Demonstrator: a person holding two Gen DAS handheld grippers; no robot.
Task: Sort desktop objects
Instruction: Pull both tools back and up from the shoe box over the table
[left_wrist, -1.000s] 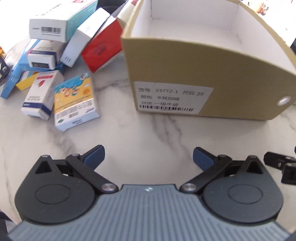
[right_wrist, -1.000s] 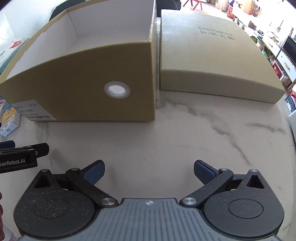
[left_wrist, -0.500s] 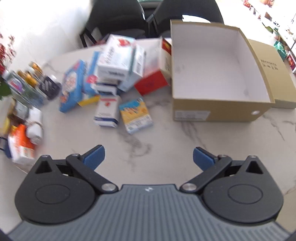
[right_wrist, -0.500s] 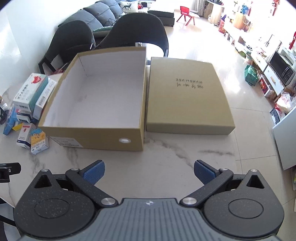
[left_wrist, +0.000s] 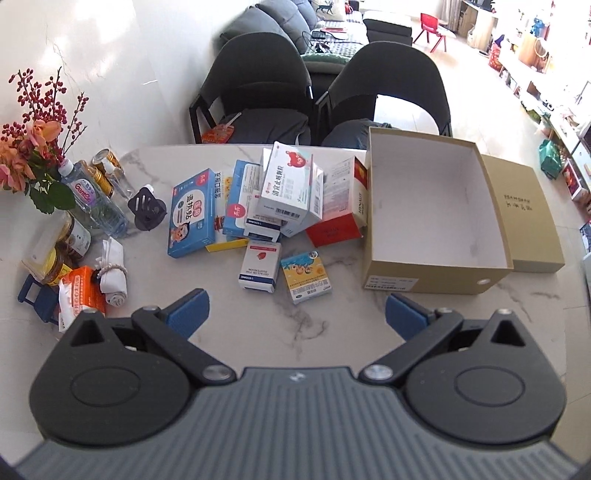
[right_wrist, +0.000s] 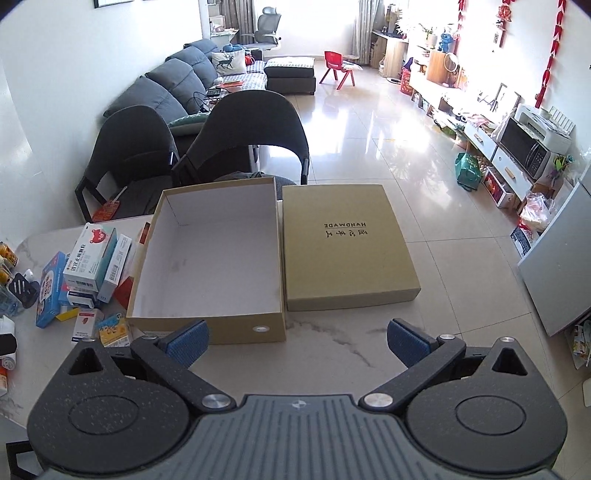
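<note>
Well above table (left_wrist: 258, 325) — both grippers' jaws wide, box (right_wrist: 207, 254) empty.

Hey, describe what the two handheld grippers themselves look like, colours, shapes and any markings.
The left gripper and the right gripper look alike: a grey ribbed body with a small logo at its front edge, two round black housings with triangular cut-outs, black linkage bars on silver pivot pins, and blue textured finger pads. The right one's black parts look speckled. No cables or sleeves show.
</note>
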